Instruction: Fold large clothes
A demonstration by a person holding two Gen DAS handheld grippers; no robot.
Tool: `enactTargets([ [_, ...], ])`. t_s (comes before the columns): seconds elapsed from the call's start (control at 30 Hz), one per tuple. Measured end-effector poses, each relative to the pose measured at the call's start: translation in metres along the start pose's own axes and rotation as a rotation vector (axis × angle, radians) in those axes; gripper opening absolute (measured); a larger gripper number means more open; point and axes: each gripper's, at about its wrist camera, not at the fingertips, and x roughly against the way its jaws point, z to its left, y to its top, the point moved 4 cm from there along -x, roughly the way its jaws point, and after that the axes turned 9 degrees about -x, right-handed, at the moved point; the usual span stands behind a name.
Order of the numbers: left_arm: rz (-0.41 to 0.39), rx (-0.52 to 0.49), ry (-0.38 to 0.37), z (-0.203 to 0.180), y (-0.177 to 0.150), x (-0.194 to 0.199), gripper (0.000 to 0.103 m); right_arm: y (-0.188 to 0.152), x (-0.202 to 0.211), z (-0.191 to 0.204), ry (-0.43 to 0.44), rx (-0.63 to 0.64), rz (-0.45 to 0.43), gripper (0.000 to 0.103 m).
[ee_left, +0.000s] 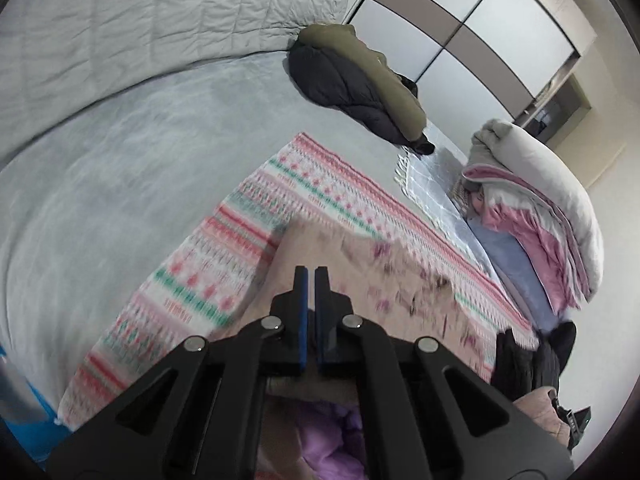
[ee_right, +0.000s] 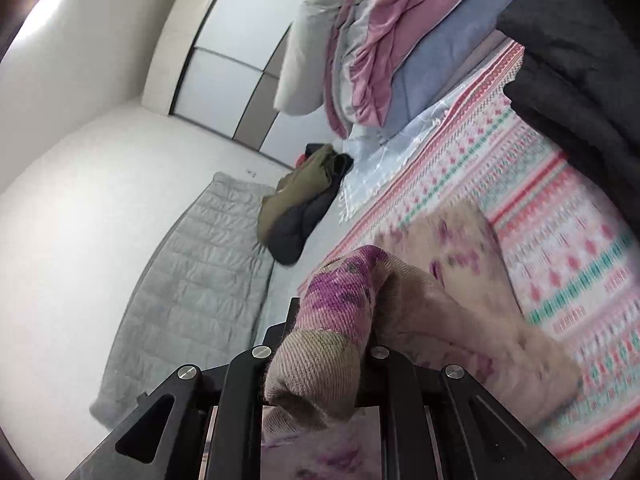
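Left wrist view: left gripper (ee_left: 311, 270), lower centre, jaws pressed together with a beige flowered garment (ee_left: 360, 276) lying past its tips and under it; whether cloth is pinched cannot be told. The garment lies over a striped blanket (ee_left: 224, 248) on the bed (ee_left: 100, 200), likely a clean folding surface.

Right wrist view: right gripper (ee_right: 332, 320), lower centre, pinching a thick bunch of the garment (ee_right: 452, 240), seemingly to carry that edge over; the rest trails right across the blanket (ee_right: 568, 248).

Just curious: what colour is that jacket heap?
Olive green and black jacket; clearest in left wrist view.
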Motion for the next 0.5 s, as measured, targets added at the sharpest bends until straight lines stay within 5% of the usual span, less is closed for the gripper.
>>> enactTargets([
  [0.1,0.033,-0.006,-0.064,-0.003,0.049,-0.059,0.011,0.05,-0.052,-0.023,-0.091,-0.094,-0.019,0.022],
  [0.17,0.133,0.048,-0.088,0.01,0.047,-0.092,0.032,0.064,-0.092,-0.054,-0.236,-0.12,0.036,0.03],
  [0.23,0.156,0.121,-0.117,0.026,0.03,-0.106,0.044,0.06,-0.116,-0.092,-0.333,-0.182,0.122,0.061],
  [0.4,0.201,0.007,-0.031,0.054,0.0,-0.125,0.052,0.065,-0.101,-0.115,-0.229,-0.221,0.159,0.078],
  [0.5,0.218,0.013,-0.028,0.066,-0.011,-0.138,0.055,0.085,-0.073,-0.103,-0.28,-0.151,0.044,0.084],
])
